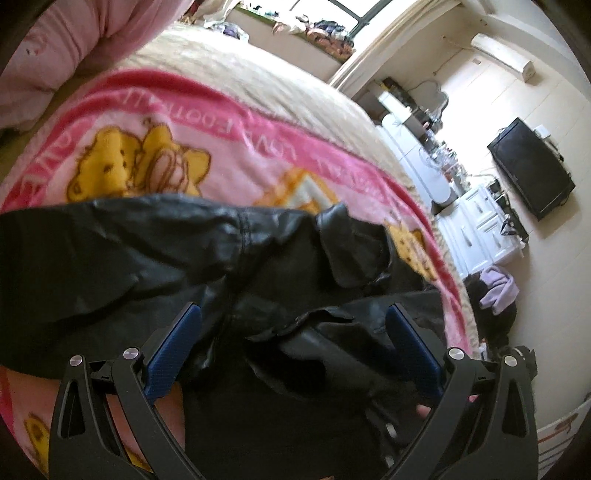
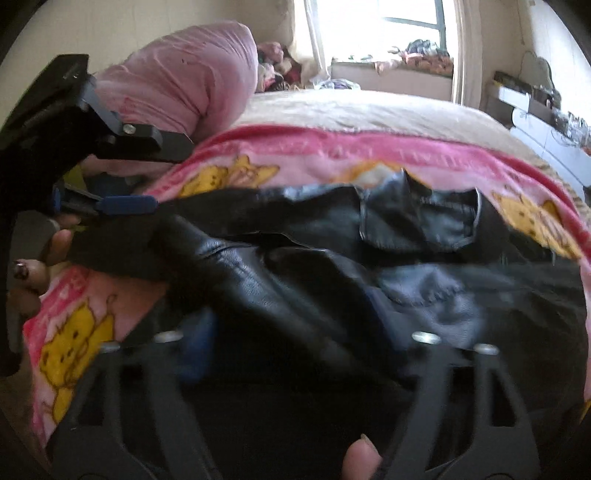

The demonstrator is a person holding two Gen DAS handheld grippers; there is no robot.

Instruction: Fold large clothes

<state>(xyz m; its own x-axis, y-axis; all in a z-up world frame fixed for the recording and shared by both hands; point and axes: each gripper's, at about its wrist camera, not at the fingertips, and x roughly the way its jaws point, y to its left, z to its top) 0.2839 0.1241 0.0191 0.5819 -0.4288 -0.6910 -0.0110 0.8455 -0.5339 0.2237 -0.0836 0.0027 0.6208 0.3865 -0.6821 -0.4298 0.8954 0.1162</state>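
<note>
Mid-fold: both grippers' fingers (image 1: 173,343) apart over jacket (image 1: 147,251) on bed (image 1: 229,70); next I re-grip an edge.

Sunlit window (image 2: 410,33), cream walls, white dresser (image 1: 480,225) (cluttered), wall television (image 1: 532,166)

Black leather jacket (image 1: 155,258) lying crumpled across a pink cartoon-bear blanket (image 1: 147,155) on a bed

The jacket (image 2: 295,258) is glossy, creased black leather with visible stitched seams and a flap or collar piece turned up along its far edge; one long sleeve-like tube runs diagonally over the body of the garment, and a duller greyish panel, perhaps lining, shows beside it. It is spread wide but loosely bunched, not folded flat, with folds piled towards the near edge of the bed and the blanket (image 2: 332,151) showing beyond and to both sides
</note>
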